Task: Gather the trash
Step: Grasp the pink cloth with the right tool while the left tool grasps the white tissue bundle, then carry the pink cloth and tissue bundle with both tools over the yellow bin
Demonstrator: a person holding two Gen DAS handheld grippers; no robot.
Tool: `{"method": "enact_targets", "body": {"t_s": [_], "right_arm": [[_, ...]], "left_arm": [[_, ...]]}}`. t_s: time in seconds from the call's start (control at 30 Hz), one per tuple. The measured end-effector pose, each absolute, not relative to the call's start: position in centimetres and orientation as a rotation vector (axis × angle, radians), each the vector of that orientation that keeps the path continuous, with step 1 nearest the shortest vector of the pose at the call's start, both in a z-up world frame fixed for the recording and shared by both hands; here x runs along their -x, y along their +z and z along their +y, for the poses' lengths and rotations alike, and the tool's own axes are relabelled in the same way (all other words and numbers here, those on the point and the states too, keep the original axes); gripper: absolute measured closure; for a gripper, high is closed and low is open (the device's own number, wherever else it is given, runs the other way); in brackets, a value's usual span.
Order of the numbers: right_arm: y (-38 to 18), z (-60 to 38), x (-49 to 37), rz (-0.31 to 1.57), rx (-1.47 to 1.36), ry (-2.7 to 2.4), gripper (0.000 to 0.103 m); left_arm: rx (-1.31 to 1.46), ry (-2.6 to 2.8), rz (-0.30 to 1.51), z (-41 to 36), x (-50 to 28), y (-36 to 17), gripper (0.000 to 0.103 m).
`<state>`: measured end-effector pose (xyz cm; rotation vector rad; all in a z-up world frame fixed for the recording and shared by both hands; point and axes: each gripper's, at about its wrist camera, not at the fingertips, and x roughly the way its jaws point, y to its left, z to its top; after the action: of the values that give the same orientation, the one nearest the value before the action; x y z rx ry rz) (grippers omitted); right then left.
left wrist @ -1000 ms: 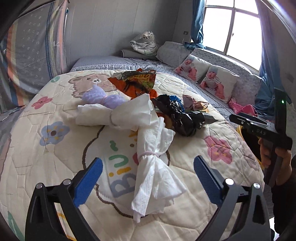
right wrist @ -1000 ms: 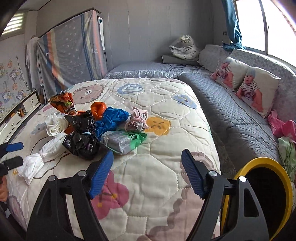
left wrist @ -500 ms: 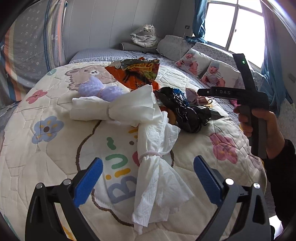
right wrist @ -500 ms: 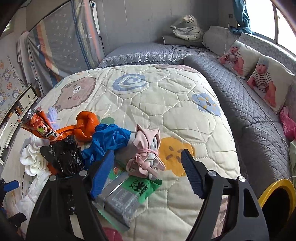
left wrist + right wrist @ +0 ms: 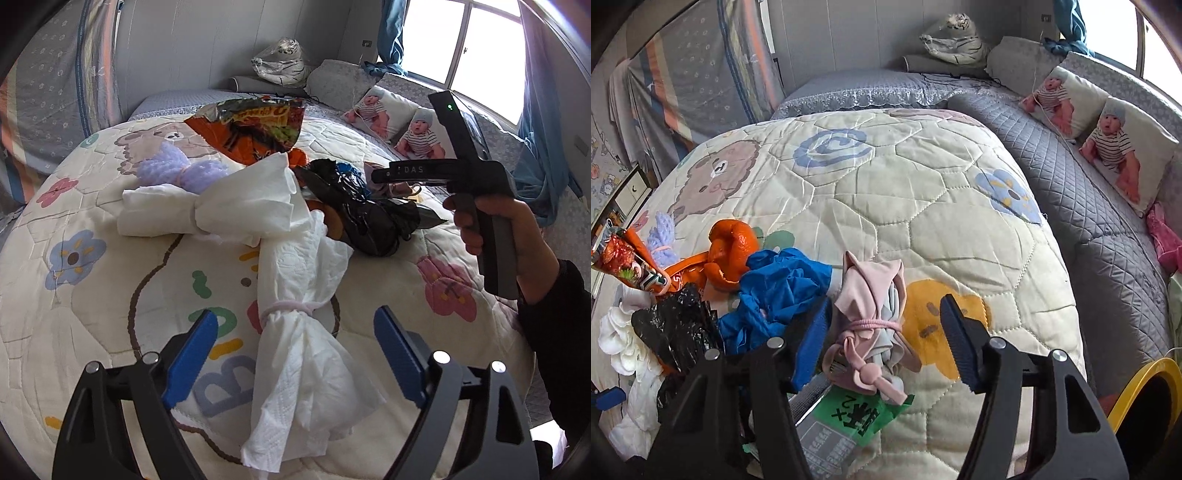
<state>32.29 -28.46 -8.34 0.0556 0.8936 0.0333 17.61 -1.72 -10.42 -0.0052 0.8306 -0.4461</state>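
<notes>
Left gripper (image 5: 291, 347) closing — astride tissue bundle (image 5: 299, 354) | right gripper (image 5: 882, 339) closing — astride pink bundle (image 5: 871, 317)

The green wrapper (image 5: 849, 421) lies partly hidden under the pink bundle (image 5: 871, 325); the yellow bin (image 5: 1145, 398) is cut off

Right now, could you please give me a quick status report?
Left hand-held gripper closing around tied white tissue, not gripping. Right hand-held gripper closing around pink cloth bundle. Nothing blocking.
</notes>
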Motion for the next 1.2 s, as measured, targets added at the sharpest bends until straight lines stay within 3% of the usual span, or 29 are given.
{"method": "enact_targets", "body": {"t_s": [0.13,0.23,0.33,0.47,1.2], "right_arm": [[-8.8,-28.5,-33.2,0.917,-0.076,0.031,0.054],[-9.2,-28.5,-33.5,0.926,-0.092,0.034,0.062],[-9.3,-28.2,-33.5,0.929,-0.089,0.044,0.072],[-9.4,-27.9,-33.4,0.926,-0.082,0.042,0.077],[-1.0,-31.9,-23.3,0.728,-0.306,0.12,0.08]], "left_arm": [[-0.007,-0.452,0.854,-2.3,-17.8,-10.7,0.034],[-0.002,-0.466,0.885,-2.6,-18.1,-11.2,0.055],[-0.012,-0.457,0.888,-2.8,-18.0,-11.4,0.062],[-0.016,-0.458,0.888,-2.9,-17.9,-11.4,0.076],[0.098,-0.493,0.714,1.9,-12.5,-3.6,0.078]]}}
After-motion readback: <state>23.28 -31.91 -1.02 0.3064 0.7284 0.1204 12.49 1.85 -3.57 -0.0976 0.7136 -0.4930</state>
